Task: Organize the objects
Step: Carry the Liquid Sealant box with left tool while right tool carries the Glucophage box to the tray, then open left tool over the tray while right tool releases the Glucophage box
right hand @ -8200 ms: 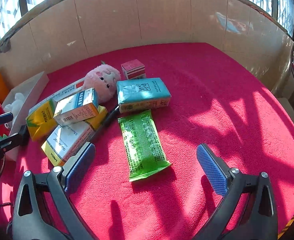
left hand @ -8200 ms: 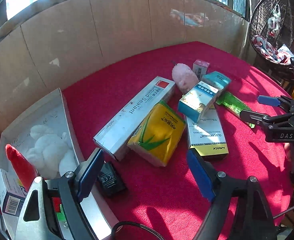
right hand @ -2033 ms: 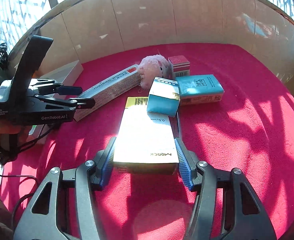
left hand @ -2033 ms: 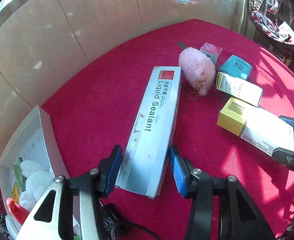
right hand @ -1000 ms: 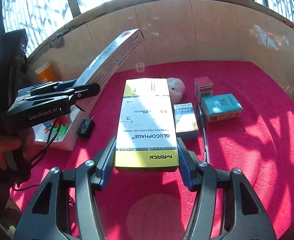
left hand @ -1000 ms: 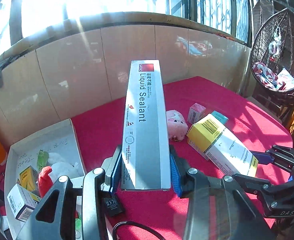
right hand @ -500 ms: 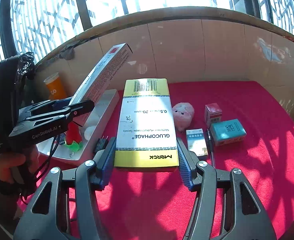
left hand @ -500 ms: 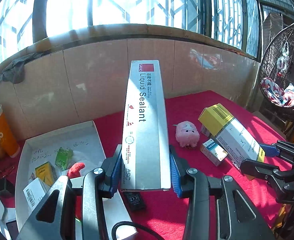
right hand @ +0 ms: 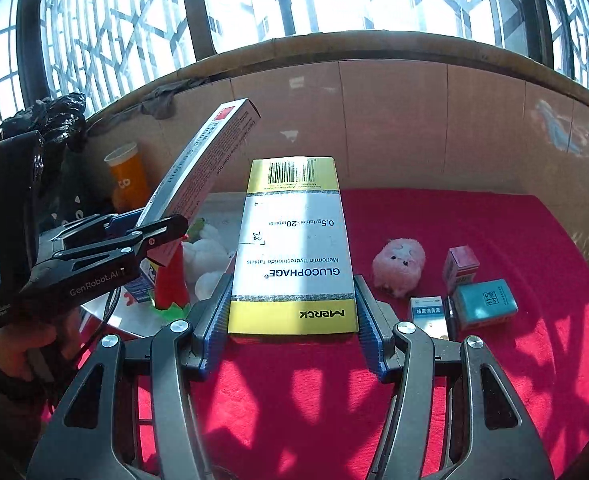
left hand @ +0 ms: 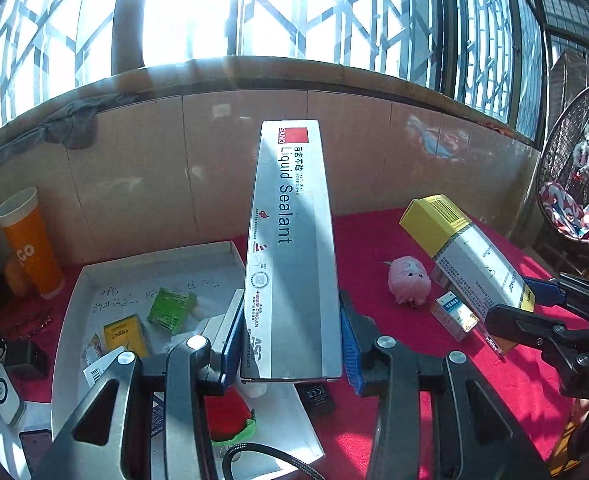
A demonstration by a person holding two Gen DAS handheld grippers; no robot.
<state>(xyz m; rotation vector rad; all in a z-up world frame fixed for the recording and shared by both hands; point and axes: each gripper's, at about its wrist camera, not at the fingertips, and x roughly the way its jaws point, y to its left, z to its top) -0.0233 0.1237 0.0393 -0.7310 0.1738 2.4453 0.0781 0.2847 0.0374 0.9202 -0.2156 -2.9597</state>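
Left gripper (left hand: 288, 344): blue pads clamped on the near end of the long silver Liquid Sealant box (left hand: 290, 248), which is raised clear of the table and angles up toward the windows; red "SANO" square at its far end.
Right gripper (right hand: 292, 330): pads pressed on both sides of the Glucophage box (right hand: 294, 252), held in the air; print reads "MERCK", "GLUCOPHAGE", "Metformin Hydrochloride Tablets", "0.5g/tablet×20tablets", barcode on the yellow far end.
White tray (left hand: 150, 268): under the left gripper, holding a green packet (left hand: 171, 309), a yellow box (left hand: 124, 334) and a red-and-green toy (left hand: 228, 416).
Red tablecloth (right hand: 514, 380): pink plush (right hand: 399, 266), small blue-and-white box (right hand: 428, 314), teal box (right hand: 484, 304), small pink-topped box (right hand: 460, 266).
Far left: orange cup (left hand: 30, 244) beside the tray, against the tiled wall.
Left tool's body: marked "GenRobot.AI".
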